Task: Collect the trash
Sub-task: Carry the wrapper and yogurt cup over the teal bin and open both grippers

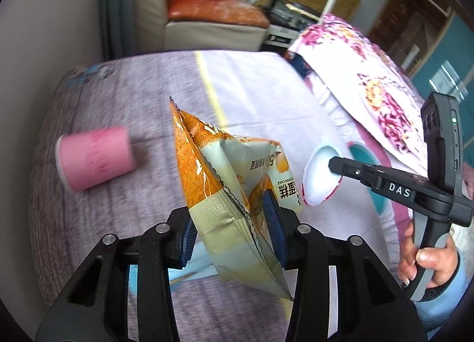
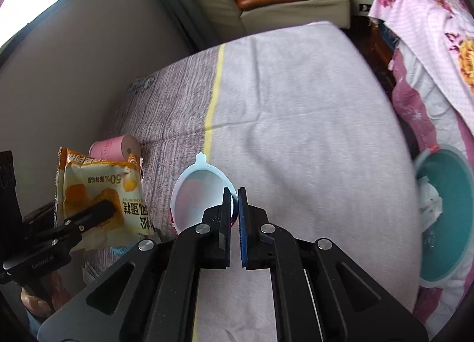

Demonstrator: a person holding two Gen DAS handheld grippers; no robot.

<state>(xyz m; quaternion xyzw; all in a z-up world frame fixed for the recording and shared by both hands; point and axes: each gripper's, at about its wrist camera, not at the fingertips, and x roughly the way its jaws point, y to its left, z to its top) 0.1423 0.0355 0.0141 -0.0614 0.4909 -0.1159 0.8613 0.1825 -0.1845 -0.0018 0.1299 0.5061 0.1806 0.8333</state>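
I have the bed (image 2: 296, 123), its grey and lilac sheet split by a yellow stripe, spread under both tools. At its right edge stands a teal plastic bin (image 2: 444, 217) with crumpled white paper inside. My left gripper (image 1: 234, 220) is clamped on an orange and cream foil snack wrapper (image 1: 225, 182), held above the sheet. A pink paper cup (image 1: 94, 161) lies tipped on the bed's left. My right gripper (image 2: 235, 208) pinches the rim of a clear round plastic lid (image 2: 198, 194).
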